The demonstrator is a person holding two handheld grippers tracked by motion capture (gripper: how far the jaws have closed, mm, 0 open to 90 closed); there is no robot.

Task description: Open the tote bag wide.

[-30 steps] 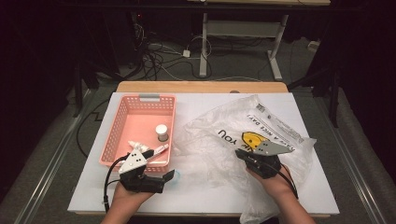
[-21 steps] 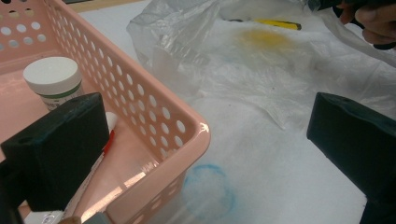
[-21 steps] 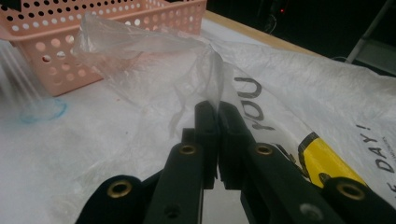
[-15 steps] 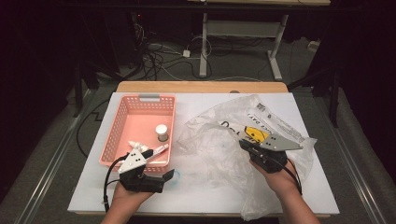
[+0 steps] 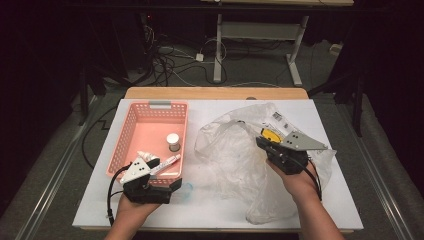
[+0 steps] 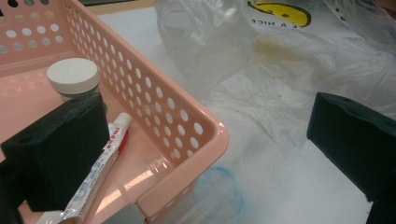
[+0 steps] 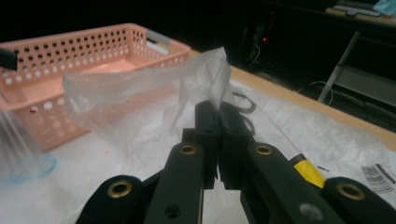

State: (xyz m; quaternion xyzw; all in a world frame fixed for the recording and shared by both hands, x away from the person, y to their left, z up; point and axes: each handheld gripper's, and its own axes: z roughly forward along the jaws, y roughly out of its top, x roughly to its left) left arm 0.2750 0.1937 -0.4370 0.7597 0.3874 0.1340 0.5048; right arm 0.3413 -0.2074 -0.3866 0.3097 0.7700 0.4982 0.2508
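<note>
The right gripper [image 5: 266, 146] has its jaws closed on a fold of the clear plastic bag [image 5: 240, 160], and in the right gripper view the film [image 7: 154, 100] rises out of the pinched jaws and billows leftward toward the pink basket [image 7: 70, 60]. The bag lies crumpled on the right half of the white counter [image 5: 210, 210], its printed yellow face just beyond the gripper, and the pinch sits near the edge that faces the basket. The left gripper [image 5: 159, 186] rests at the basket's near right corner with its jaws wide apart and holding nothing; in the left gripper view one jaw sits over the basket floor and the other over the counter, so the basket wall [image 6: 187, 126] runs between them. The bag lies to the right of those open jaws and just beside the basket, so the left hand is the nearer one to the loose near side. Inside the basket [image 5: 131, 135] stand a small white-capped jar [image 5: 173, 142] and a tube [image 5: 165, 163] lying slantwise near the right wall. A faint blue ring [image 6: 218, 191], apparently a clear cup or lid, lies on the counter by the basket's corner.
</note>
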